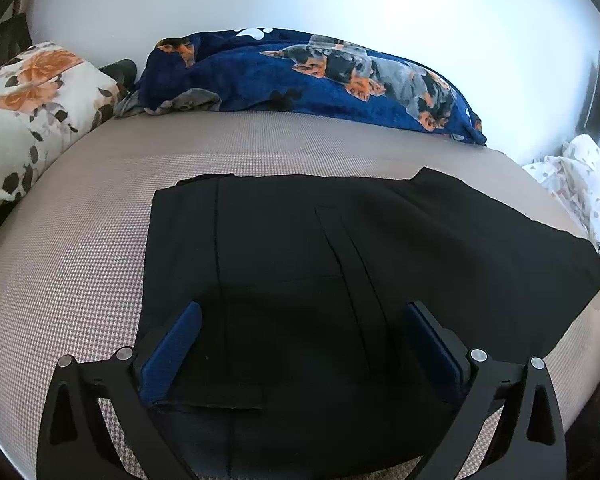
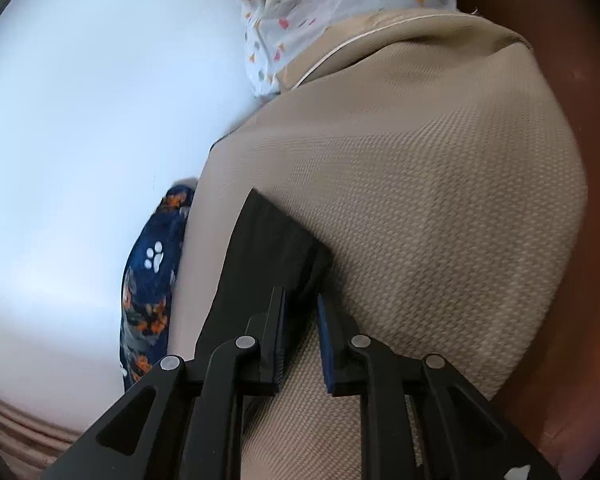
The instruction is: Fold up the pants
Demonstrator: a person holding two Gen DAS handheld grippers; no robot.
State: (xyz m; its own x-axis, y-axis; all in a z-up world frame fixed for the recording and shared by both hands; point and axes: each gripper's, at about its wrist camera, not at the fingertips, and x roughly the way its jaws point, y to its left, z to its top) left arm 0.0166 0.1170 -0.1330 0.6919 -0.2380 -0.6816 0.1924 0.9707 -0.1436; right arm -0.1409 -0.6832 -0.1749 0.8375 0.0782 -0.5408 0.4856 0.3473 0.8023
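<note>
**Pants lie flat across the bed, both grippers at their edges**

The black pants (image 1: 340, 264) are spread on the tan textured mattress (image 1: 80, 248), their long axis running left to right across the bed, with the right end reaching toward the mattress's right edge. They look already folded at least once, so the judgement is that a further fold along that axis is due.

The left gripper (image 1: 300, 356) hangs over the near-left part of the pants with its 2 blue pads (image 1: 172, 356) spread wide and nothing between them; the cloth lies directly ahead and below.

The right gripper (image 2: 300, 340) is at the pants' right end, where a corner of the pants (image 2: 268, 256) juts just past its tips. Its jaws are nearly closed, with a narrow gap; no cloth can be seen pinched between them. This hand is nearer that end.

Along the far side sit a blue dog-print blanket (image 1: 300, 80) and a floral pillow (image 1: 32, 100); white spotted bedding (image 2: 300, 8) lies at the far right. All are well apart from the pants, so nothing blocks a fold.
</note>
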